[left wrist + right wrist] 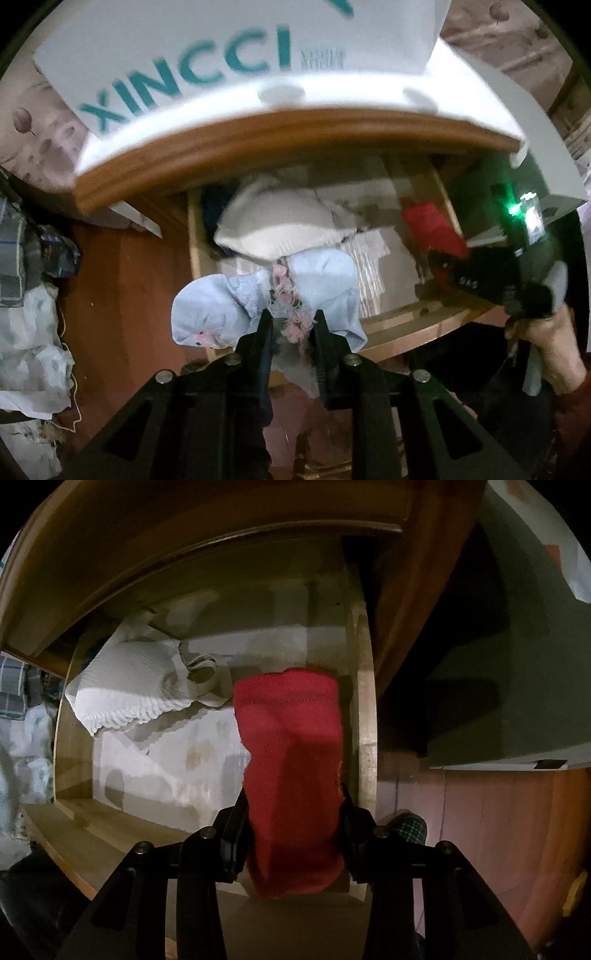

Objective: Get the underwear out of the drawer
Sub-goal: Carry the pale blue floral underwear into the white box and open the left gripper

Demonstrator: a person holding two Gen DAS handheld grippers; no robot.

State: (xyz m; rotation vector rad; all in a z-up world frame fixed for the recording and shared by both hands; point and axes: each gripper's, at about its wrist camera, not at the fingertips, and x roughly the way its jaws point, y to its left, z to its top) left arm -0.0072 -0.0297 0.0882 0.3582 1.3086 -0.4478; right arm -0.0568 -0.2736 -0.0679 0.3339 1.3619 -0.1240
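My left gripper (292, 320) is shut on light blue underwear (325, 280) with a pink floral trim, held above the open wooden drawer's (406, 321) front left corner. My right gripper (293, 801) is shut on red underwear (291, 746), held over the right side of the drawer (364, 716). The red underwear (432, 225) and the right gripper also show at the right of the left wrist view. A white folded garment (129, 679) lies at the drawer's back left; it also shows in the left wrist view (280, 225).
The drawer is lined with white paper (166, 753). A white box with teal lettering (221, 59) sits on the cabinet top above the drawer. Crumpled bags and cloth (29, 317) lie on the red-brown floor at the left. A green-grey panel (517, 664) stands to the right.
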